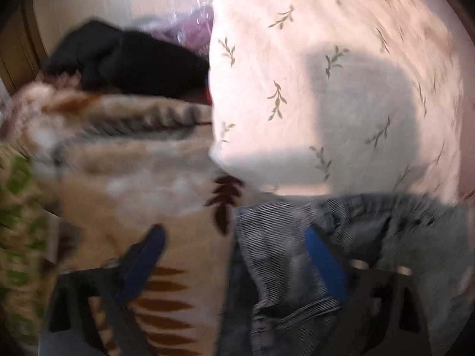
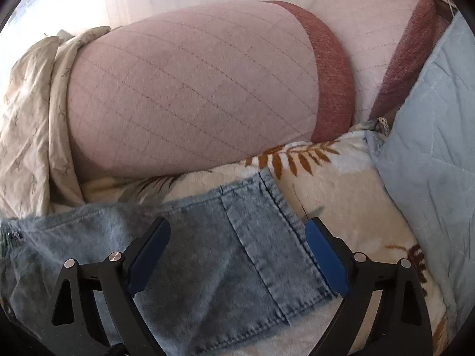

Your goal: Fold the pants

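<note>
Denim fills the lower part of both views: the pants (image 2: 207, 255) lie on a leaf-print fleece blanket (image 2: 335, 195), a hemmed leg end running toward 1 o'clock in the right wrist view, with a pink quilted pillow (image 2: 190, 89) pressed close at 12 o'clock and a pale blue quilt (image 2: 430, 148) at 3 o'clock. The right gripper (image 2: 237, 255) hovers over the leg with its jaws spread wide and nothing between them. The left gripper (image 1: 234, 264) is likewise wide open and empty, straddling the edge where the pants (image 1: 297, 255) meet the blanket (image 1: 148, 160).

Risks, as I judge them: a closing left jaw could pinch fleece along with denim and drag the blanket into the fold, and the white leaf-print pillow (image 1: 326, 89) crowding 12 o'clock leaves little room to lay a leg flat. A grab at one layer only would let the fabric skew.

Motion blur smears the left view, so the waistband's exact line is hard to trace. A dark garment (image 1: 127, 59) at 10 o'clock is unidentifiable, and the pants' full outline is cut off at 6 o'clock.
</note>
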A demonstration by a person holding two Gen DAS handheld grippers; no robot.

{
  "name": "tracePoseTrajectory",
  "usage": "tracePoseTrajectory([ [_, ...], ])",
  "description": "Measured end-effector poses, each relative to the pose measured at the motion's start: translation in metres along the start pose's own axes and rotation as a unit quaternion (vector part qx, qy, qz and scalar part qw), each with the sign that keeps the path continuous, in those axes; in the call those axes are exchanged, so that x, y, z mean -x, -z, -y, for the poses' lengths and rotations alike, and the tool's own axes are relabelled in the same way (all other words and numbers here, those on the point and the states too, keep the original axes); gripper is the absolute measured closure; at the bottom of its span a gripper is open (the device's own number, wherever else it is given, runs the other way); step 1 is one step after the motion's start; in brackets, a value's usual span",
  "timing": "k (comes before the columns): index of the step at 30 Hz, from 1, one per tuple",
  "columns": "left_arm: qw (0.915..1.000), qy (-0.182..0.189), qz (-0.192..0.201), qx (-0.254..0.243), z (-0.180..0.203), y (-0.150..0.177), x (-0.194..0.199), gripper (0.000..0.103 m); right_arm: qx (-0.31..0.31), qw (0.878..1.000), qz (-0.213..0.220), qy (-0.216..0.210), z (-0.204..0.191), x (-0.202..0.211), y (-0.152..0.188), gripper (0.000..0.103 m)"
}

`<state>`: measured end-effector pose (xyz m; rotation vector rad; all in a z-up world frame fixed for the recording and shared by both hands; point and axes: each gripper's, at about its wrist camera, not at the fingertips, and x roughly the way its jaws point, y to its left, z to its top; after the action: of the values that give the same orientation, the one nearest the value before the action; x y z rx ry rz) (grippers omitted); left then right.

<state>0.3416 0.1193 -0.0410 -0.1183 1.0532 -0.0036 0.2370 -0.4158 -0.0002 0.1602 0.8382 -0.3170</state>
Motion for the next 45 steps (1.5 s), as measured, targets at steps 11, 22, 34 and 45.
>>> tracePoseTrajectory([
  [11,0.9958,0.082,-0.027,0.031,-0.002,0.004,-0.019,0.097,0.024,0.999,0.01,0.025,-0.006,-0.013,-0.015,0.01],
  [22,0.9931,0.104,0.016,0.051,-0.024,0.013,0.009,0.098,-0.011,1.0,-0.012,-0.021,0.015,-0.032,-0.027,0.012],
  [34,0.9879,0.129,-0.031,0.08,-0.026,0.017,-0.021,0.086,-0.032,0.996,-0.08,0.019,0.024,-0.082,-0.015,0.069],
  [45,0.9877,0.131,0.003,0.086,-0.024,0.024,-0.003,0.099,-0.049,0.998,-0.015,-0.023,0.026,-0.028,-0.001,0.092],
])
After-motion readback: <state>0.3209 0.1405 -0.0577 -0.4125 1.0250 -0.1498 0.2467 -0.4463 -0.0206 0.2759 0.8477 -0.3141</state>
